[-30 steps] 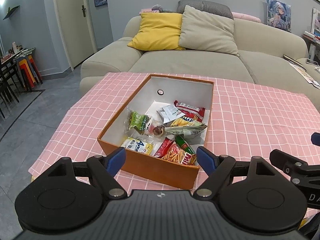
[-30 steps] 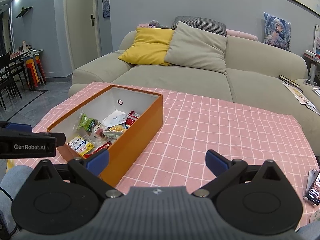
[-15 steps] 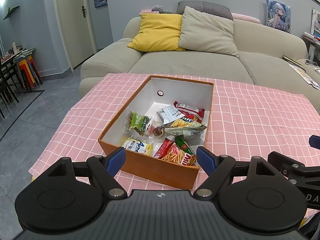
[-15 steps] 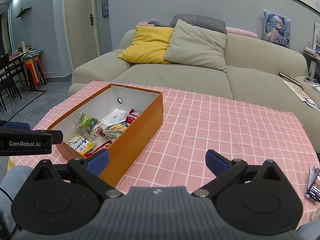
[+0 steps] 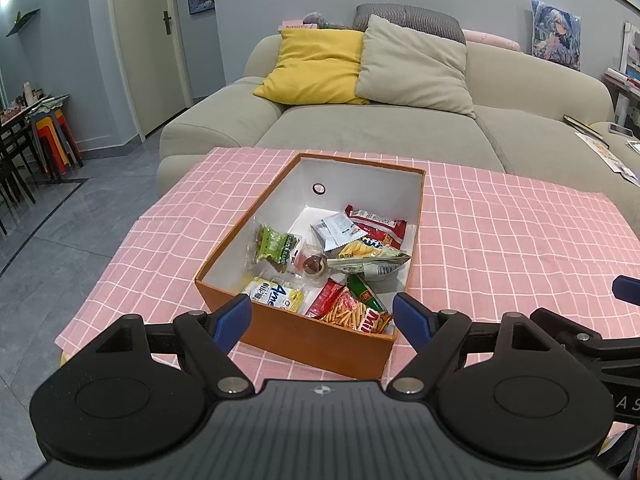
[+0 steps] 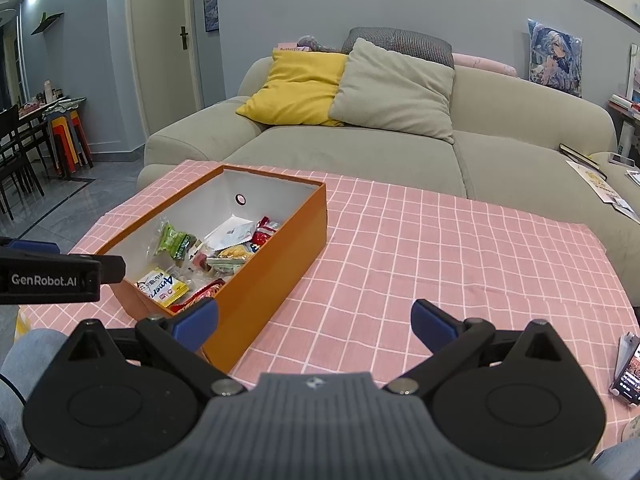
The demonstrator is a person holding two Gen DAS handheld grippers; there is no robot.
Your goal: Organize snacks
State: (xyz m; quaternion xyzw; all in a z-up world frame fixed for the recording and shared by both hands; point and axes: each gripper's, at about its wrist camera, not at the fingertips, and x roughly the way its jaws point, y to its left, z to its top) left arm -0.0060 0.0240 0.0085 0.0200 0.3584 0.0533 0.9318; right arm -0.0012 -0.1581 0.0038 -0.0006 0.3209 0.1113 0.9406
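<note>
An orange box [image 5: 296,334] [image 6: 280,264] with a white inside stands on the pink checked tablecloth [image 5: 500,240] [image 6: 420,248]. Several snack packets lie in its near half: a green one [image 5: 276,244], a yellow one [image 5: 276,296] [image 6: 160,286], a red one [image 5: 378,224], a fries packet [image 5: 352,312] and a round chocolate [image 5: 314,266]. My left gripper [image 5: 322,320] hovers open just short of the box's near wall, nothing between its fingers. My right gripper [image 6: 314,320] is open and empty over the cloth, right of the box.
A beige sofa [image 5: 400,132] with yellow [image 5: 316,66] and grey cushions stands behind the table. A phone [image 6: 626,368] leans at the table's right edge. Stools and dark chairs [image 5: 48,140] stand far left. Books and papers [image 6: 592,176] lie on the right.
Both grippers have drawn back slightly and the view has shifted a little; the box and its snacks have not moved. Both grippers stay open.
</note>
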